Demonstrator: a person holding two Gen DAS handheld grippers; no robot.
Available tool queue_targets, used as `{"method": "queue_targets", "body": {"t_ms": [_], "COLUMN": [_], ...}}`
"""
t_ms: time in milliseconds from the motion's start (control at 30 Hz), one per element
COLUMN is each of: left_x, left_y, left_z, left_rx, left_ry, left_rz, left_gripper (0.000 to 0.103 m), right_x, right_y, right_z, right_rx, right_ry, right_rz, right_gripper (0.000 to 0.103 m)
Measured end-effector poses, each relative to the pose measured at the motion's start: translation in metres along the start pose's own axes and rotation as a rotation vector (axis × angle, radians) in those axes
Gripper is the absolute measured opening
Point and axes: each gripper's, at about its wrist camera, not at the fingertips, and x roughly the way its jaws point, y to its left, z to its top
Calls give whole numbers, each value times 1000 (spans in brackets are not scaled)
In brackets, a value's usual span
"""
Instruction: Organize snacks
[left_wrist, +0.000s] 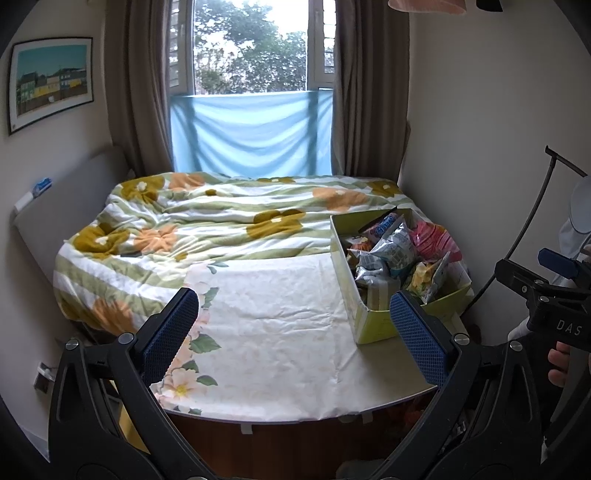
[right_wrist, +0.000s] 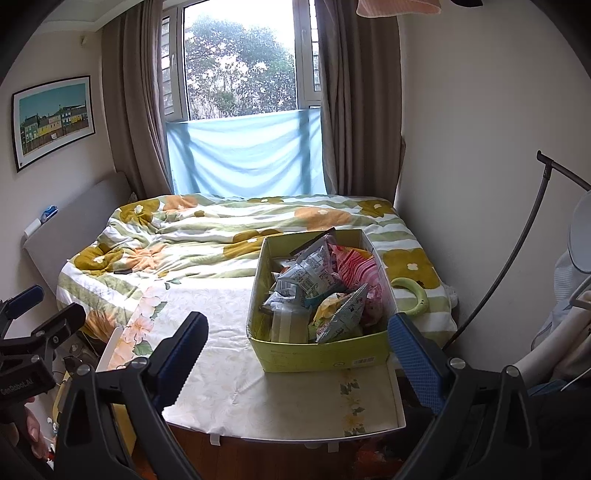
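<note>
Both tongs, left tongs (left_wrist: 295, 338) and right tongs (right_wrist: 297, 354), gape empty; heaped snack box (right_wrist: 321, 354) risks spilling packets if snagged.

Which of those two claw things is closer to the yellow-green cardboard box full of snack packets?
Right. The right gripper faces the yellow-green cardboard box nearly head-on, its right finger beside the box's corner. The left gripper sits further left, facing mostly bare tablecloth.

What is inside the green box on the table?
The green box holds loose snack packets: silver-blue ones, a pink striped one, a yellow one. Whatever lies beneath them is covered.
</note>
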Motion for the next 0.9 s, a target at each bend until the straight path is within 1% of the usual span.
{"method": "queue_targets", "body": {"t_ms": [433, 667, 800, 900], "left_x": [0, 3, 1, -4], "left_y": [0, 3, 4, 6], "left_z": [1, 1, 0, 0], "left_rx": [0, -8, -8, -17], "left_ry": [0, 12, 6, -14], "left_rz": [0, -16, -5, -4], "left_gripper": [102, 102, 102, 102], "right_x": [0, 0, 0, 0], "right_y": [2, 2, 3, 3], "right_z": [0, 0, 0, 1], "right_rx": [-1, -2, -1, -3], "right_ry": [3, 4, 4, 4], "right_rz": [2, 1, 2, 2], "right_gripper": [97, 97, 97, 97]}}
